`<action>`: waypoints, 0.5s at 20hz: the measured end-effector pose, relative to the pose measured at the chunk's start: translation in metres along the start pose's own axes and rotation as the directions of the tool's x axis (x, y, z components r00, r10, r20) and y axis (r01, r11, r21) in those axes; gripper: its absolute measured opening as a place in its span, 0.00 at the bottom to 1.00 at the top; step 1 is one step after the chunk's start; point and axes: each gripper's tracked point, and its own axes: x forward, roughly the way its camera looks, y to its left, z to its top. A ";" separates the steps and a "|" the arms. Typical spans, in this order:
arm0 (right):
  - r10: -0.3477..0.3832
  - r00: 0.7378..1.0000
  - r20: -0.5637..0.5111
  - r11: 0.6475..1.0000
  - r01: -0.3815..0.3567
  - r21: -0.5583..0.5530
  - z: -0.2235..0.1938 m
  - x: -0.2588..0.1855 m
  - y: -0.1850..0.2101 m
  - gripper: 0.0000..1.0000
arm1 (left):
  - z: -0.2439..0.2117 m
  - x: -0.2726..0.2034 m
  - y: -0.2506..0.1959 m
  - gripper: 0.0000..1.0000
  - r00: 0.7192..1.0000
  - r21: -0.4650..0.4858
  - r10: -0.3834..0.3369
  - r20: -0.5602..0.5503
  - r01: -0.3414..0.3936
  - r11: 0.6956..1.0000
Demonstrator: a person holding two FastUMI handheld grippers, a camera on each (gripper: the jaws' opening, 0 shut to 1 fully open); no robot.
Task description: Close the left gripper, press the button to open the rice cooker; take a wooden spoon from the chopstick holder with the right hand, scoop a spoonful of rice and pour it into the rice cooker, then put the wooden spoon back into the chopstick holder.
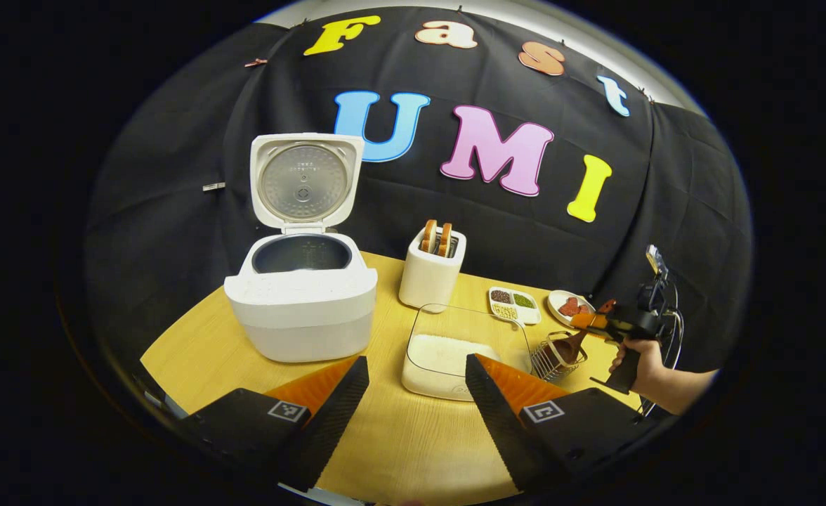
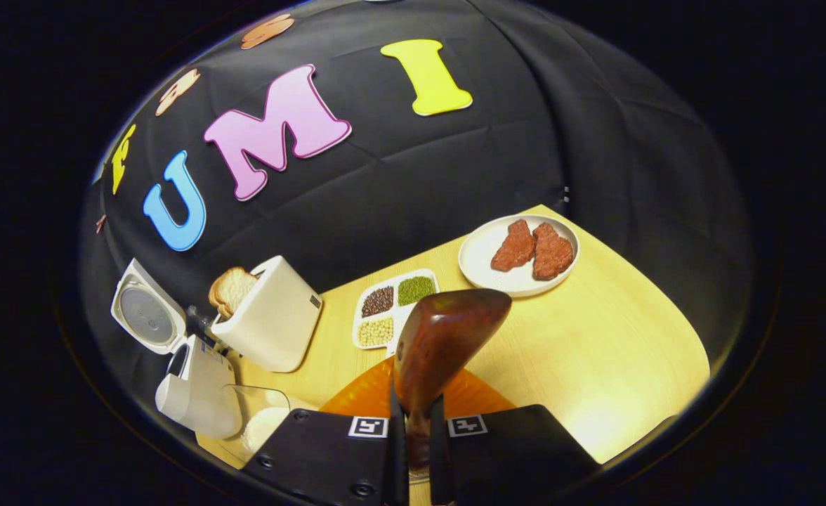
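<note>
Right gripper view: right tongs [image 2: 413, 429] grasp wooden spoon [image 2: 441, 337]; left tongs [image 1: 416, 400] released over table [image 1: 399, 450].

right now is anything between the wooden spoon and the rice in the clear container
Nothing visible blocks it. The right tongs grip the wooden spoon above the wire chopstick holder, which sits right beside the clear rice container. The container's top is open.

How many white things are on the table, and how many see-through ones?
White: 4: rice cooker, toaster, divided dish, plate
See-through: 1: rice box
Total: 5
</note>
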 end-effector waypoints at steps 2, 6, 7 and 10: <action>0.018 1.000 0.002 1.000 -0.018 0.011 0.000 0.002 0.005 0.20 | 0.003 -0.001 0.005 0.96 1.000 -0.012 0.020 0.011 -0.020 1.000; -0.012 1.000 0.009 1.000 0.012 -0.019 -0.004 -0.018 0.001 0.71 | 0.026 -0.003 0.028 0.96 0.996 -0.034 0.073 0.059 -0.071 0.997; -0.022 1.000 0.012 0.999 0.022 -0.034 -0.009 -0.023 -0.003 0.98 | 0.036 -0.004 0.037 0.96 0.993 -0.037 0.092 0.079 -0.089 0.995; -0.070 0.997 0.032 0.995 0.072 -0.066 -0.014 -0.048 -0.018 0.99 | 0.069 -0.007 0.062 0.95 0.981 -0.050 0.137 0.139 -0.131 0.990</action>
